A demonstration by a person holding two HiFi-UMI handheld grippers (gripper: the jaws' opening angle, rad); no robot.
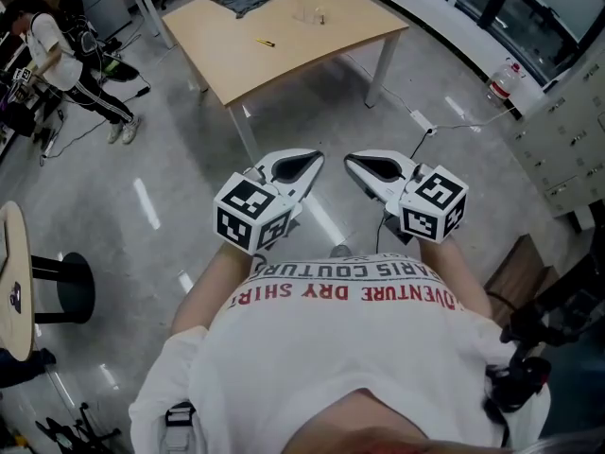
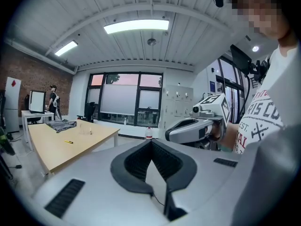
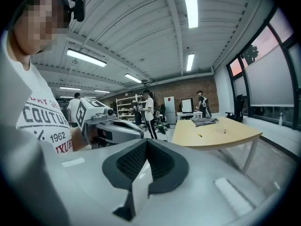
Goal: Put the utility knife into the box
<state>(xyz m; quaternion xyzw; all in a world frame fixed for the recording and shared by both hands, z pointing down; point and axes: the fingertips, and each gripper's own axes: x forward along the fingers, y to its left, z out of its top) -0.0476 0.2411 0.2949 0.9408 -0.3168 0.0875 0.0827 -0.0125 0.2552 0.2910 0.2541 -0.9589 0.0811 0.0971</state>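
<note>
Wearing shirt [image 1: 359, 348] printed "DRY SHIRT", "1962"; left claw [image 1: 317, 160], right claw [image 1: 350, 162] closed.

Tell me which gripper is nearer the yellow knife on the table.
Left. The left gripper is held almost straight back from the knife. The right gripper sits beside the left one, further off to the right. Both are well short of the table.
</note>
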